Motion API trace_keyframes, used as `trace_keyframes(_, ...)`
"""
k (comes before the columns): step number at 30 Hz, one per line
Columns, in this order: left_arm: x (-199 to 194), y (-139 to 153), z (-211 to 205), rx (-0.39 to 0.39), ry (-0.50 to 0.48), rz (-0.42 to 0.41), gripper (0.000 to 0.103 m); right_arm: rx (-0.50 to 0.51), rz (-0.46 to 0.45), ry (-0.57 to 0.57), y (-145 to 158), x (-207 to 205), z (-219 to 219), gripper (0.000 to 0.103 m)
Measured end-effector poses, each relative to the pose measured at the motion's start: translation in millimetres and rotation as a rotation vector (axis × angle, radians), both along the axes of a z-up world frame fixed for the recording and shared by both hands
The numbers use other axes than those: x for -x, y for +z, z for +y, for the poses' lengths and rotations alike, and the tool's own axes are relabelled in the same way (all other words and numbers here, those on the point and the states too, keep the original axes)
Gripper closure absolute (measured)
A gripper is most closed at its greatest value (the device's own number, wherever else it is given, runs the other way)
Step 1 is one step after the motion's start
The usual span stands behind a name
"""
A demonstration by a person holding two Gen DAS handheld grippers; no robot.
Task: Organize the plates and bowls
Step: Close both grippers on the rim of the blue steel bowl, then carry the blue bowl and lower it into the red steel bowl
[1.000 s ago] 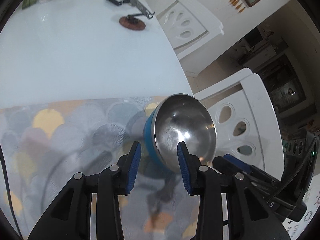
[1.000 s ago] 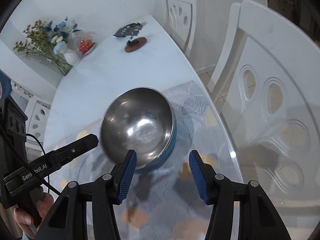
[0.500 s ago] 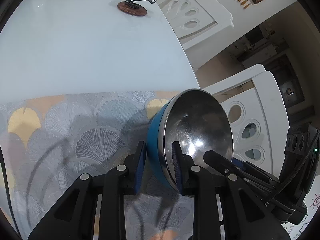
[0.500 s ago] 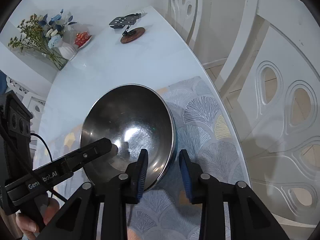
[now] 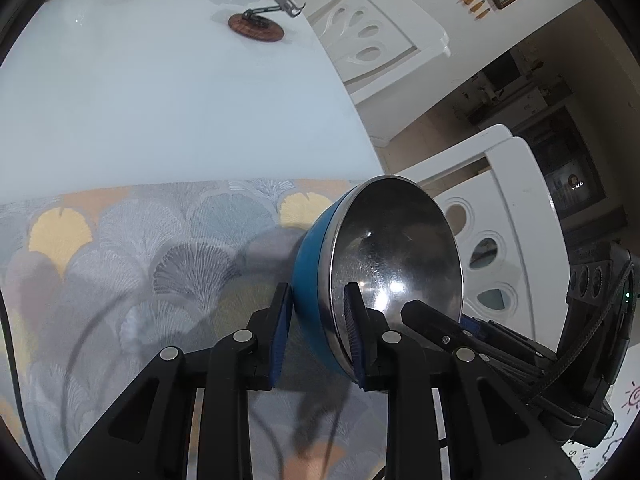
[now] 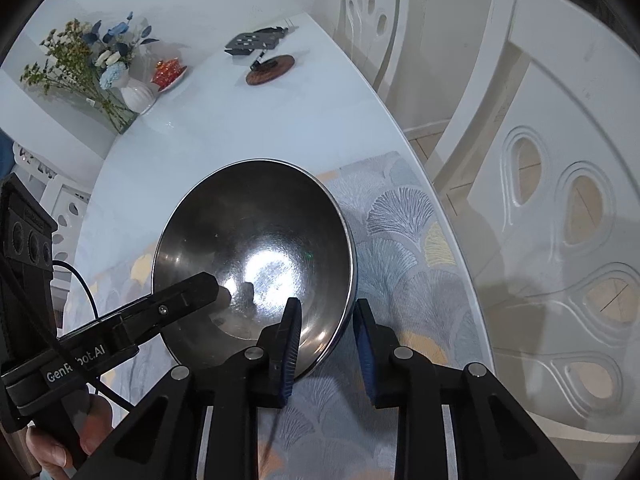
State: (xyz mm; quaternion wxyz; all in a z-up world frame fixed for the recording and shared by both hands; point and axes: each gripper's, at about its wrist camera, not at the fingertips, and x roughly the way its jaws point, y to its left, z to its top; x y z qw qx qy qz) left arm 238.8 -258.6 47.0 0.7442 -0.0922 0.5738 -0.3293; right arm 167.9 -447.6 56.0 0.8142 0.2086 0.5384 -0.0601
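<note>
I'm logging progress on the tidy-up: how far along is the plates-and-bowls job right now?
Done: nothing looks sorted or stacked yet. In hand: the left tool is clamped on the wall of the steel bowl, and the right tool has its jaws closing across the near rim, over the patterned placemat. Left: carrying this bowl to its spot; no plates or other bowls are in view.

Right gripper (image 6: 326,338) jaws are closing across the near rim of the steel bowl (image 6: 256,256). Left gripper (image 6: 200,284) reaches into the bowl. The bowl rests on a patterned placemat (image 6: 400,240).
</note>
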Motion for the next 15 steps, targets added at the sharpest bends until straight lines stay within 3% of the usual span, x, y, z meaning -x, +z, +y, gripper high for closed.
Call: trace_keyframes(15, 68.5, 69.1, 46.8, 0.05, 0.039, -0.099, 0.081, 0.032, -0.077, 0.05, 72.9, 64.3, 46.9, 0.077)
